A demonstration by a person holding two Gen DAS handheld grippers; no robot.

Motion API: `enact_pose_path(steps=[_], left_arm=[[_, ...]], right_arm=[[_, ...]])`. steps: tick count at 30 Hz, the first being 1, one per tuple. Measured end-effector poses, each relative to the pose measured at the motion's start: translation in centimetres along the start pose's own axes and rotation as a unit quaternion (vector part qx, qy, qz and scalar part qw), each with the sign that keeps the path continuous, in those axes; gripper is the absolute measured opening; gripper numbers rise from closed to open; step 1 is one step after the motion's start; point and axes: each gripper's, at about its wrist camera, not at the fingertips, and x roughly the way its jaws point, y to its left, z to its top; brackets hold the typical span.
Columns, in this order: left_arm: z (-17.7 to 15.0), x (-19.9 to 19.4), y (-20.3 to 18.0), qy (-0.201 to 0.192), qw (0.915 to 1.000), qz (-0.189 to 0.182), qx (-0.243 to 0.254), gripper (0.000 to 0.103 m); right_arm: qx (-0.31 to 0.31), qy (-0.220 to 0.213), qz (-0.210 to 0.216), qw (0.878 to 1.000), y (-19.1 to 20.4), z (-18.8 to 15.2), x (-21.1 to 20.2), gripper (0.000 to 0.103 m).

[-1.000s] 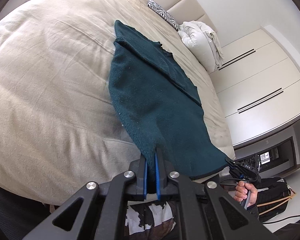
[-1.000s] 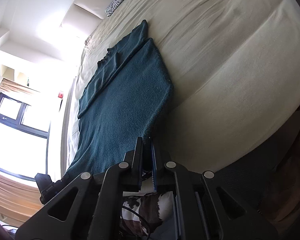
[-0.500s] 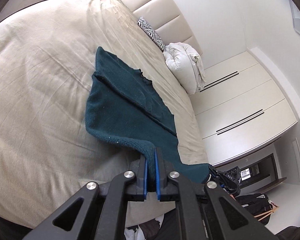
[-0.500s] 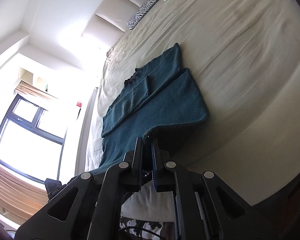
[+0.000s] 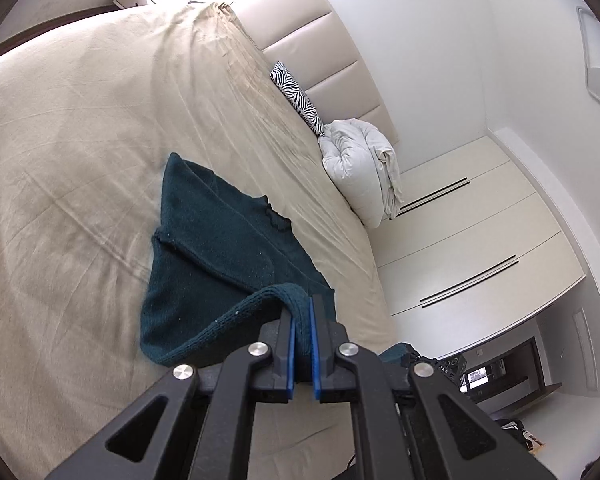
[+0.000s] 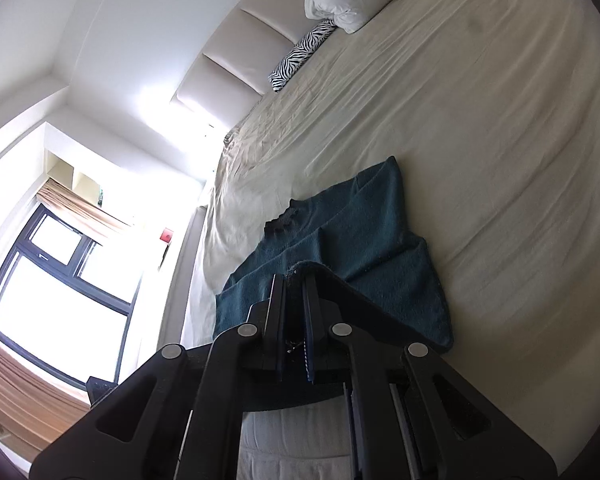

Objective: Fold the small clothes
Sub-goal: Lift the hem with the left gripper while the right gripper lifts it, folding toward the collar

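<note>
The left gripper (image 5: 304,312) is a matte black frame of angular struts with triangular cut-outs, four round silver screw heads across its links, and bright blue pads lining the jaws. The right gripper (image 6: 294,280) has the same black build and silver screws, its pads shadowed.

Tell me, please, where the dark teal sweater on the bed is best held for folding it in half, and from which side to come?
Hold the sweater by its bottom hem, one corner each, coming from the foot of the bed. Its neckline lies toward the headboard and the hem is the near free edge. The left gripper and the right gripper are shut on it there.
</note>
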Motion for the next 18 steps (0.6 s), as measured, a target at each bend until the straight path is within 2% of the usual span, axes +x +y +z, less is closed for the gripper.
enact_pose_path(steps=[8, 18], left_arm=[[4.8, 4.4, 1.2, -0.003, 0.9999, 0.008, -0.015, 0.007], [10.0, 10.4, 3.4, -0.003, 0.9989, 0.038, -0.025, 0.006]], right_arm=[[-0.012, -0.014, -0.028, 0.999, 0.4, 5.0, 6.1, 0.006], [-0.002, -0.012, -0.069, 0.998, -1.9, 9.6, 15.3, 0.006]])
